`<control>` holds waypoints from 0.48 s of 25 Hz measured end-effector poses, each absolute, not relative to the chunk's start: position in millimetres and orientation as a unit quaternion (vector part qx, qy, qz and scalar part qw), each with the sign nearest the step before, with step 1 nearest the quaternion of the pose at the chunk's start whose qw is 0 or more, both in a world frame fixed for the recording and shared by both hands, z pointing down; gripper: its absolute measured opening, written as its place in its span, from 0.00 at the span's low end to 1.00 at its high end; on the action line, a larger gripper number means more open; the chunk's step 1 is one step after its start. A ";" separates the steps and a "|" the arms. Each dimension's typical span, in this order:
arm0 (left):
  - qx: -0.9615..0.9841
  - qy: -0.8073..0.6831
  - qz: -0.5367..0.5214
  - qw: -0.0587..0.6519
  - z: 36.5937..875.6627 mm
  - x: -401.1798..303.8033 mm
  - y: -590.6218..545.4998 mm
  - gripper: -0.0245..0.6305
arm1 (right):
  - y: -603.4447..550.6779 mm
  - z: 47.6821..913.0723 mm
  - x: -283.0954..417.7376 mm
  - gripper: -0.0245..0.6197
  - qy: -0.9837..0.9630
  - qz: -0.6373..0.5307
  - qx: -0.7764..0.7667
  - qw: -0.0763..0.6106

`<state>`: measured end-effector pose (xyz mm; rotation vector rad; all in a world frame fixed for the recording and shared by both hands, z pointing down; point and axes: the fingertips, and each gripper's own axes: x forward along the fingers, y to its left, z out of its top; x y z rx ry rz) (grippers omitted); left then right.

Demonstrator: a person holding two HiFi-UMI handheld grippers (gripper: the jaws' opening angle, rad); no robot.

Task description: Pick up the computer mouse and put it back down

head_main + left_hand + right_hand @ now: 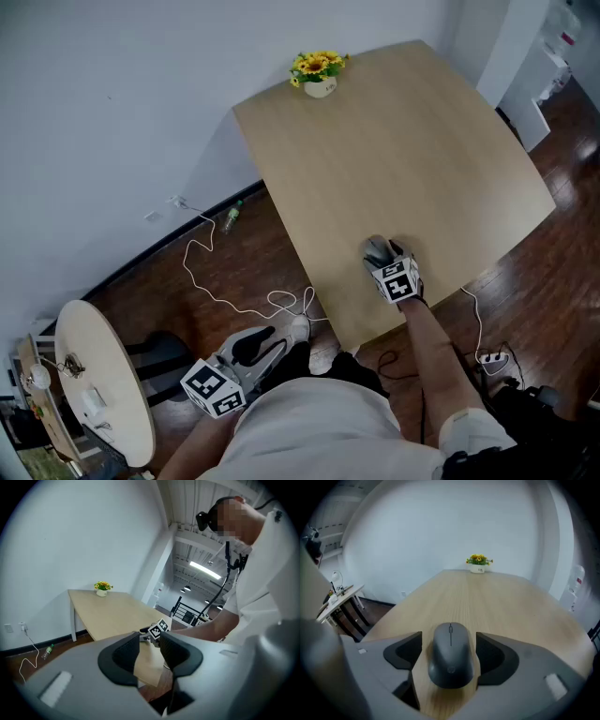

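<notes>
Right claw (449, 639) is resting released on the pale rectangular wooden table (497, 597), its jaws standing apart on either side of the dark grey oval computer mouse (451, 660). The mouse is lying flat on the tabletop near the person's edge. At the far edge, a small white pot (477, 568) is holding yellow sunflowers (477, 558). Off the table, the left claw (149, 639) is hanging beside the person, jaws parted, gripping nothing.

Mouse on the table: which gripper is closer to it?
Right. The right gripper has its fingers on both sides of the mouse, with small gaps. The left gripper hangs off the table, low beside the person.
</notes>
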<state>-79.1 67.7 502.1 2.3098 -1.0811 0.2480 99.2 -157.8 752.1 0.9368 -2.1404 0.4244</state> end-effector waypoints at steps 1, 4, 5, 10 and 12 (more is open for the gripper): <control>0.864 -0.404 0.094 0.285 500.9 -83.4 64.5 0.22 | -157.3 760.0 98.8 0.60 -0.834 0.173 0.361 0.379; 0.863 -0.405 0.098 0.286 499.7 -94.3 56.7 0.22 | -150.8 775.2 99.5 0.59 -0.835 0.192 0.348 0.381; 0.863 -0.405 0.098 0.287 500.6 -97.1 52.8 0.22 | -149.8 775.6 99.9 0.59 -0.837 0.192 0.345 0.379; 0.868 -0.392 0.100 0.289 508.4 -98.6 30.8 0.22 | -155.2 773.1 101.3 0.50 -0.836 0.196 0.348 0.377; 0.871 -0.383 0.100 0.291 509.4 -96.8 26.0 0.22 | -153.9 774.2 101.8 0.50 -0.829 0.202 0.352 0.385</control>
